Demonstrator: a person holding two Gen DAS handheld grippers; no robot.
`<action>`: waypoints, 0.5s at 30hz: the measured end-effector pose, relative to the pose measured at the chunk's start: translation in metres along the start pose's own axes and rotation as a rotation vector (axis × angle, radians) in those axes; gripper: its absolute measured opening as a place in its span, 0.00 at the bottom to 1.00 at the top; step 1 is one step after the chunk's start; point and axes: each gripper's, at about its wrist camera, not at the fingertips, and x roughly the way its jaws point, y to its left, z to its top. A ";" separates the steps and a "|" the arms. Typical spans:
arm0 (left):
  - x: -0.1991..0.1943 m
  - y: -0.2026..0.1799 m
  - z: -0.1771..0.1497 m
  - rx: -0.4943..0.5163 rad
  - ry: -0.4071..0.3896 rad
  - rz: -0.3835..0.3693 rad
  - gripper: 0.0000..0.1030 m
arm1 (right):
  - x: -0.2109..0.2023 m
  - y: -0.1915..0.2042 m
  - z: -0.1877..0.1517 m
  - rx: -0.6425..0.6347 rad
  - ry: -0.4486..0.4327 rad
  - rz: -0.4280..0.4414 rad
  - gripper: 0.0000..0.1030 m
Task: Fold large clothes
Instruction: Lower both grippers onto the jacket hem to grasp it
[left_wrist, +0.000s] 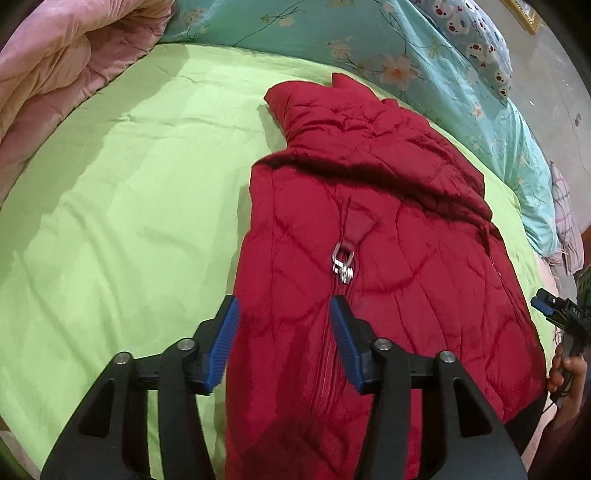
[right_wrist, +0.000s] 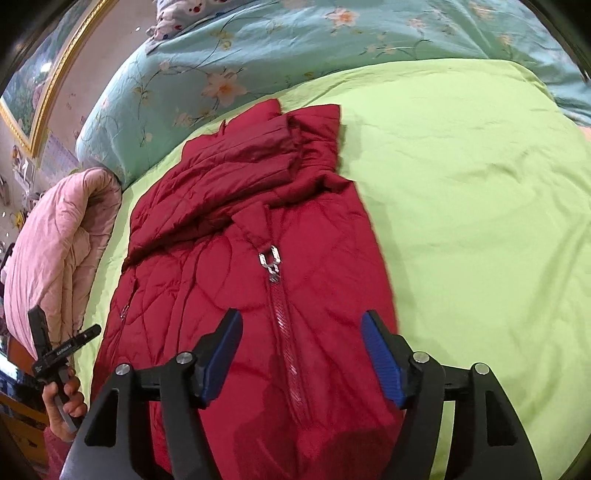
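Note:
A dark red quilted jacket (left_wrist: 369, 221) (right_wrist: 229, 258) lies on the green bedsheet (left_wrist: 122, 192) (right_wrist: 480, 192), zipped, with a silver zipper pull (left_wrist: 343, 264) (right_wrist: 271, 260) at mid chest and a sleeve folded across the collar end. My left gripper (left_wrist: 284, 310) hovers open over the jacket's lower left part, nothing between its blue pads. My right gripper (right_wrist: 301, 319) stands open above the hem near the zipper, also empty. Each wrist view catches the other gripper at its edge, held in a hand: the right gripper (left_wrist: 543, 302) and the left gripper (right_wrist: 66, 321).
A rolled pink quilt (left_wrist: 55, 81) (right_wrist: 51, 251) lies along one side of the bed. A teal floral duvet (left_wrist: 388, 48) (right_wrist: 258, 55) and a cartoon-print pillow (left_wrist: 476, 33) lie beyond the collar. A gold-framed picture (right_wrist: 40, 92) hangs on the wall.

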 end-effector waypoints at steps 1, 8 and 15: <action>-0.001 0.001 -0.003 -0.002 0.000 0.007 0.55 | -0.003 -0.003 -0.002 0.007 0.001 0.000 0.68; -0.002 0.013 -0.024 -0.042 0.047 -0.042 0.55 | -0.015 -0.035 -0.018 0.076 0.044 -0.031 0.68; -0.003 0.019 -0.045 -0.049 0.109 -0.083 0.55 | -0.011 -0.034 -0.039 0.053 0.138 -0.019 0.72</action>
